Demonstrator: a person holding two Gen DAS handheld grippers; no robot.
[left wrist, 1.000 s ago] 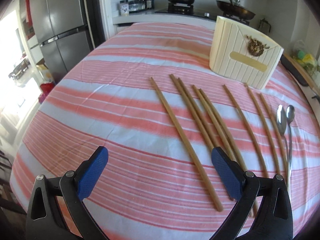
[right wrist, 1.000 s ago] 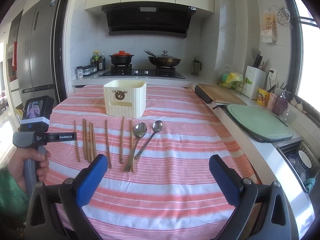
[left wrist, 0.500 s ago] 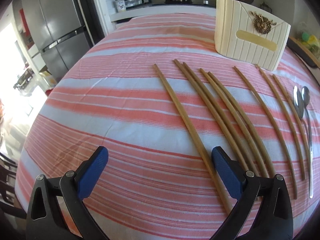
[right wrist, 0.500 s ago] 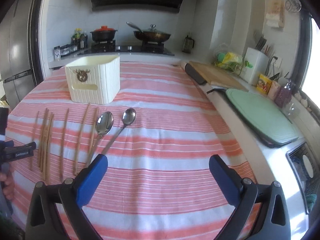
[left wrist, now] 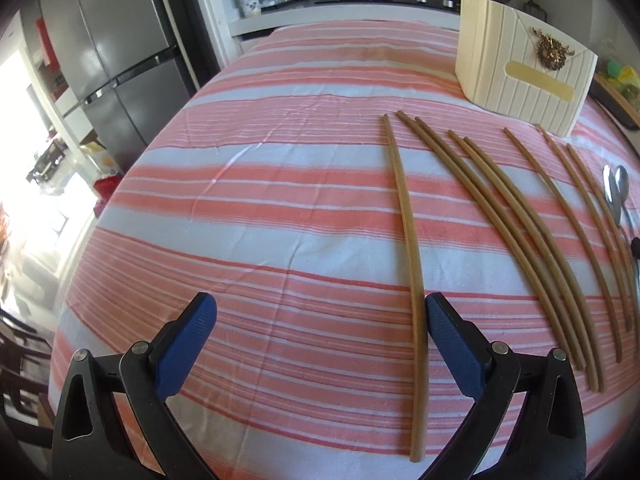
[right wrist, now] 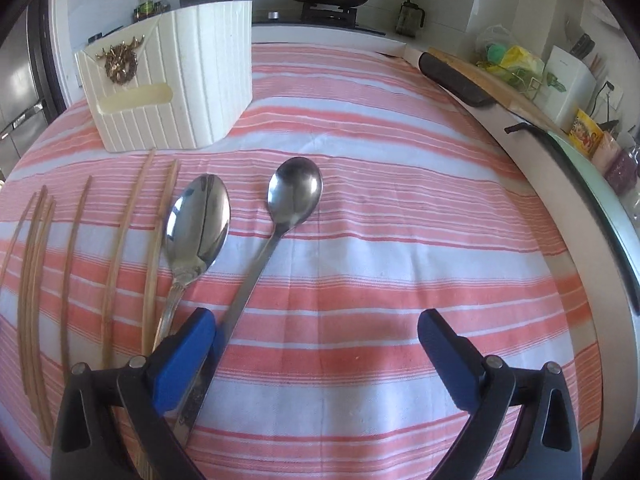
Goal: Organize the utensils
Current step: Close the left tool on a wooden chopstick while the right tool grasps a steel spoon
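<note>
The left wrist view shows the left gripper [left wrist: 318,344] low over the striped tablecloth [left wrist: 280,208], its blue pads spread wide and grasping nothing. The leftmost chopstick [left wrist: 408,236] runs from the upper middle of the frame down to the bottom, just inside the right pad. The other chopsticks [left wrist: 520,224] fan out at the right of the frame, and the two spoons appear only as a thin sliver at the right edge. The cream holder box [left wrist: 516,72] stands in the upper right, and a grey refrigerator [left wrist: 108,56] fills the upper left — this view alone shows it well.

The right wrist view shows the spoons clearly: the larger spoon [right wrist: 198,226] and the long-handled spoon [right wrist: 294,196] lie in the middle left of the frame, with their handles going down to the left pad of the right gripper [right wrist: 316,352]. This gripper is also spread wide and holds nothing. The chopsticks lie at the left edge, the holder box at the upper left, and a cutting board [right wrist: 480,76] at the upper right.

Compared with half a second ago, both grippers have come closer to the table — the spoons look much bigger now, and the leftmost chopstick now lies between the left gripper's pads.
</note>
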